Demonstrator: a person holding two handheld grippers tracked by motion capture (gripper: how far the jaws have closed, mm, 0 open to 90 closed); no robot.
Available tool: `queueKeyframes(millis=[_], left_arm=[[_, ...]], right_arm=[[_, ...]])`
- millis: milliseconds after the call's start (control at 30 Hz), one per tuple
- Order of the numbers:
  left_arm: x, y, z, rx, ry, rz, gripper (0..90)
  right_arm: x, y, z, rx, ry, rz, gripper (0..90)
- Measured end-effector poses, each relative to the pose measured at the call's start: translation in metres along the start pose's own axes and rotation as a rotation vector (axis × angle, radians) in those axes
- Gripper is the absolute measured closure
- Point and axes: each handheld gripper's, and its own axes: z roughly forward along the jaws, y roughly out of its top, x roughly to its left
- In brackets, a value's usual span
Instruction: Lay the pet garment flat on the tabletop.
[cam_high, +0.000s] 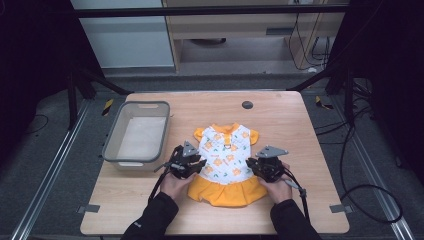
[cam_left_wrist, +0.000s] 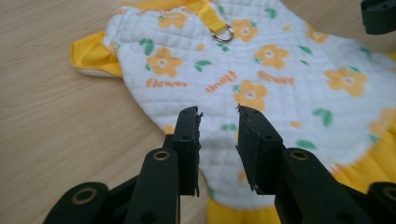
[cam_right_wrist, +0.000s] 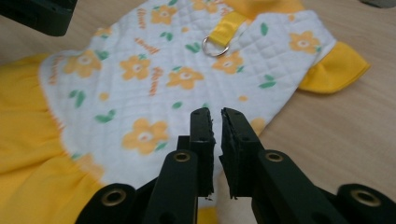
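High view: two grippers at the waist of a small flowered dress.
The left gripper (cam_left_wrist: 218, 116) stands parted, nothing clamped; the right gripper (cam_right_wrist: 215, 115) is nearly closed, a thin gap showing. Between them lies the dress (cam_high: 226, 160), flat mid-table, skirt toward 6 o'clock; a grey bin (cam_high: 111, 143) sits at 9 o'clock.

Dresses: 1, the flowered dress (cam_high: 226, 162)
Bins: 1, the grey bin (cam_high: 112, 142)
Tables: 1, the table (cam_high: 295, 130)
Claws: 2, the left claw (cam_high: 196, 165) and the right claw (cam_high: 253, 166)
Metal rings: 1, the ring (cam_left_wrist: 224, 33)
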Motion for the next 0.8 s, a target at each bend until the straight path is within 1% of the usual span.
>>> queueKeyframes(millis=[33, 100, 133, 167, 200, 233, 267, 300, 333, 367, 433, 533, 700, 733, 767, 800], left_arm=[[0.0, 0.0, 0.0, 0.0, 0.0, 0.0, 68.6], [-0.005, -0.009, -0.007, 0.013, -0.016, 0.015, 68.7], [-0.008, -0.014, -0.009, 0.023, -0.02, 0.021, 69.3], [-0.01, -0.02, -0.009, 0.039, -0.029, 0.026, 69.3], [-0.013, -0.029, -0.009, 0.078, -0.031, 0.049, 69.7], [-0.013, -0.029, -0.009, 0.078, -0.031, 0.049, 69.8], [-0.015, -0.037, -0.008, 0.108, -0.036, 0.056, 70.1], [-0.015, -0.037, -0.008, 0.108, -0.036, 0.056, 70.2], [-0.016, -0.041, -0.008, 0.118, -0.04, 0.058, 70.2], [-0.016, -0.043, -0.01, 0.106, -0.038, 0.061, 70.0], [-0.017, -0.045, -0.012, 0.111, -0.049, 0.056, 70.1], [-0.019, -0.05, -0.016, 0.104, -0.059, 0.054, 70.1], [-0.023, -0.053, -0.019, 0.099, -0.058, 0.052, 69.6], [-0.023, -0.053, -0.021, 0.097, -0.066, 0.041, 68.4], [-0.023, -0.053, -0.021, 0.097, -0.066, 0.041, 66.0], [-0.021, -0.052, -0.025, 0.085, -0.068, 0.024, 63.5]], right_arm=[[0.0, 0.0, 0.0, 0.0, 0.0, 0.0, 83.8], [0.005, -0.008, -0.008, 0.014, 0.027, -0.002, 86.4], [0.009, -0.016, -0.014, 0.038, 0.041, -0.021, 87.8], [0.009, -0.016, -0.014, 0.038, 0.041, -0.021, 87.8], [0.012, -0.023, -0.018, 0.062, 0.056, -0.024, 88.4], [0.012, -0.023, -0.018, 0.062, 0.056, -0.024, 88.4], [0.014, -0.03, -0.021, 0.081, 0.066, -0.022, 88.8], [0.014, -0.03, -0.021, 0.081, 0.066, -0.022, 88.8], [0.014, -0.033, -0.022, 0.089, 0.065, -0.025, 88.9], [0.015, -0.036, -0.023, 0.098, 0.067, -0.024, 89.0], [0.016, -0.04, -0.024, 0.114, 0.068, -0.015, 89.2], [0.02, -0.045, -0.028, 0.124, 0.072, -0.028, 89.5], [0.024, -0.048, -0.032, 0.12, 0.079, -0.033, 89.4], [0.024, -0.048, -0.033, 0.121, 0.09, -0.024, 87.7], [0.024, -0.047, -0.034, 0.111, 0.096, -0.02, 86.1], [0.023, -0.047, -0.036, 0.097, 0.098, -0.017, 84.0]])
